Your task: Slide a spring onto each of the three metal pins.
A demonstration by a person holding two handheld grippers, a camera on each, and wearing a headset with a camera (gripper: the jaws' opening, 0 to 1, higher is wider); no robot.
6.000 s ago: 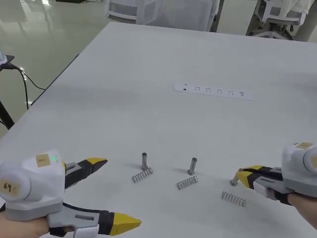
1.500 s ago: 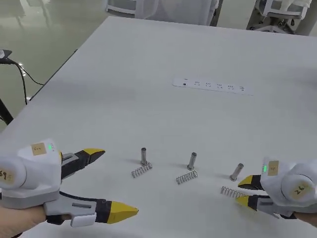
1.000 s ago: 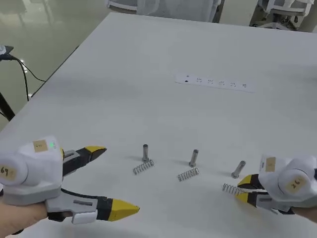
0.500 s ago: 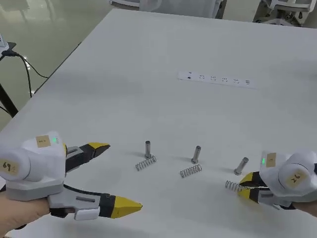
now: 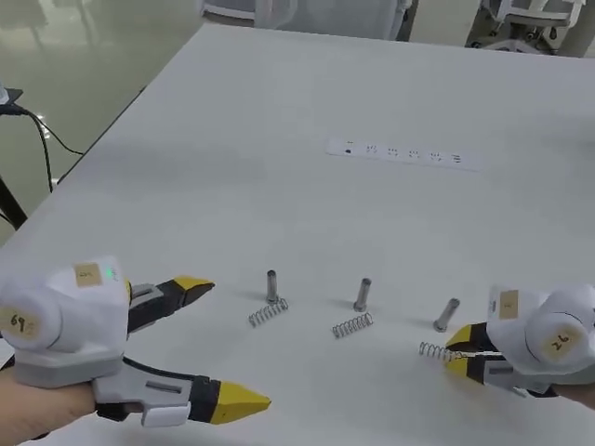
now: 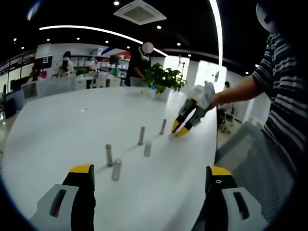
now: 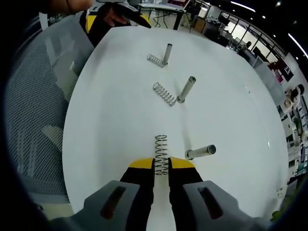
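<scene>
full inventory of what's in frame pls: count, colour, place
table: 1, white, spans the head view
power strip: 1, white, flat at mid-table, beyond the pins
pins: 3, silver metal, in a row near the table's front: left pin, middle pin, right pin
springs: 3, silver, one lying beside each pin: left spring, middle spring, right spring
cable: 1, black, off the table's left edge
chairs: white and grey, beyond the far edge; count unclear
left tool: 1, black with yellow tips, front left, open, holding nothing
right tool: 1, same colours, front right, shut on the right spring's end
</scene>
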